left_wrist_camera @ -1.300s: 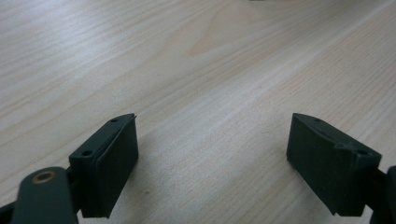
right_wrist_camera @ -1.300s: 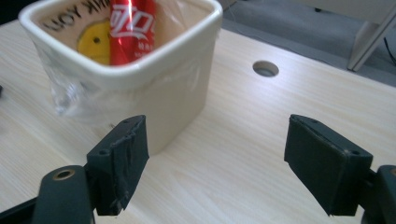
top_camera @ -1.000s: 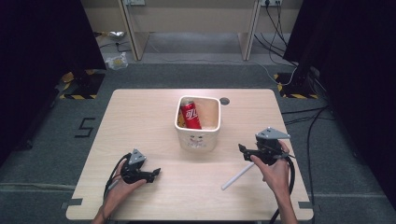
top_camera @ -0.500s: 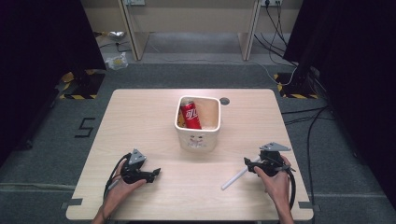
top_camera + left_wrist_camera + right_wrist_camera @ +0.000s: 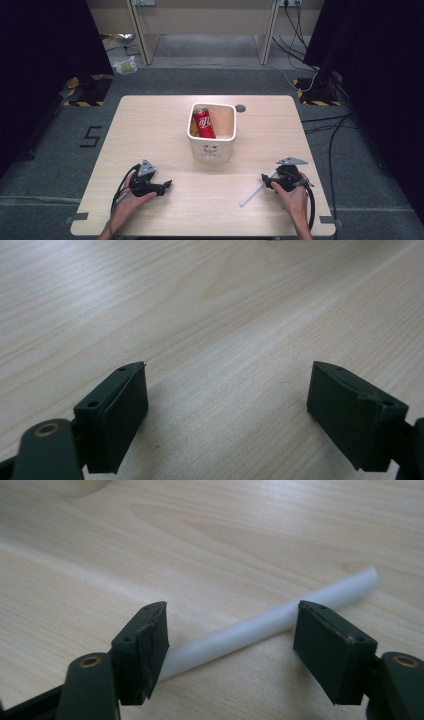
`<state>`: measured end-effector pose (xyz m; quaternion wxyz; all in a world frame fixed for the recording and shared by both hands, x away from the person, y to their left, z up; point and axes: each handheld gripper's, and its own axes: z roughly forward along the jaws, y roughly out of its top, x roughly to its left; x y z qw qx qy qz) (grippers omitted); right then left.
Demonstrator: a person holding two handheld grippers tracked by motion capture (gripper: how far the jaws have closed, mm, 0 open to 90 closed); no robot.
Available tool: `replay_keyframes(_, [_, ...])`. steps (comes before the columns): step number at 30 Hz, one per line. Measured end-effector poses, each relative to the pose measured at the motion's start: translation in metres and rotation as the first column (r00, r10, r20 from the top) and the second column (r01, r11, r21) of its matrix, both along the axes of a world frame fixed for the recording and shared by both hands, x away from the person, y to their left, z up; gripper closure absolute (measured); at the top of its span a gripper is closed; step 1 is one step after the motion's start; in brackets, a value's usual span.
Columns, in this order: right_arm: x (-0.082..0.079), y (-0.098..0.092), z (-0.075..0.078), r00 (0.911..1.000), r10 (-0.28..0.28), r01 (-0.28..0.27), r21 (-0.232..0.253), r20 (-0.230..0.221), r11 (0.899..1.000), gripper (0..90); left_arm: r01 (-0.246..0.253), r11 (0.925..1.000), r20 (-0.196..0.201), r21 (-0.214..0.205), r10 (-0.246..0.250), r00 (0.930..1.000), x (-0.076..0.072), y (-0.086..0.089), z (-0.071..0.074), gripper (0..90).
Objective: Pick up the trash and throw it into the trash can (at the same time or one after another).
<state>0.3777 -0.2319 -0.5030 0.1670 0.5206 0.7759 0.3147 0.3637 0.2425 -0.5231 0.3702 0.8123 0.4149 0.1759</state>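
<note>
Since the earlier frames the right gripper [image 5: 266,181] has dropped from above the tabletop [image 5: 150,130] down onto the white plastic tube [image 5: 252,192] near the front right corner, and its jaws have just been closing in, tube now between them. Left gripper [image 5: 167,185] unchanged near the front left edge, jaws apart, nothing but bare wood between them in the left gripper view. White bin [image 5: 212,145] at tabletop centre unchanged, red soda can [image 5: 204,125] lying inside.

Right gripper view: tube [image 5: 260,627] lies flat, crossing the gap at a slant; jaws apart, pads not yet pressing on it, left pad close to the tube's near end.

Step in hand, as judged: pinch the tube. To do it well, keep the pads low enough to catch the round side, square the jaws across the tube so it doesn't roll or squirt out, close gently since it looks light and slick, then lift level. Grip sits near one end, so the far end may sag or swing.
</note>
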Motion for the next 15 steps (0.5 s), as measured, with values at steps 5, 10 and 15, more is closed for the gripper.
replay_keyframes(5, [0.0008, 0.0005, -0.0012, 0.9996, 0.012, -0.011, -0.043, 0.027, 0.999, 38.2, 0.000, 1.0000, 0.000, 0.000, 0.000, 1.0000, 0.0000, 0.0000, 0.0000, 15.7])
replay_keyframes(10, [0.0017, 0.0000, 0.0000, 0.9991, 0.032, -0.030, -0.055, 0.029, 0.998, 49.0, 0.000, 1.0000, 0.000, 0.000, 0.000, 1.0000, 0.0000, 0.0000, 0.0000, 15.7])
replay_keyframes(15, [0.0074, -0.0032, -0.0014, 0.9964, 0.066, -0.064, -0.038, 0.053, 0.997, 64.1, 0.000, 1.0000, 0.000, 0.000, 0.000, 1.0000, 0.0000, 0.0000, 0.0000, 15.7])
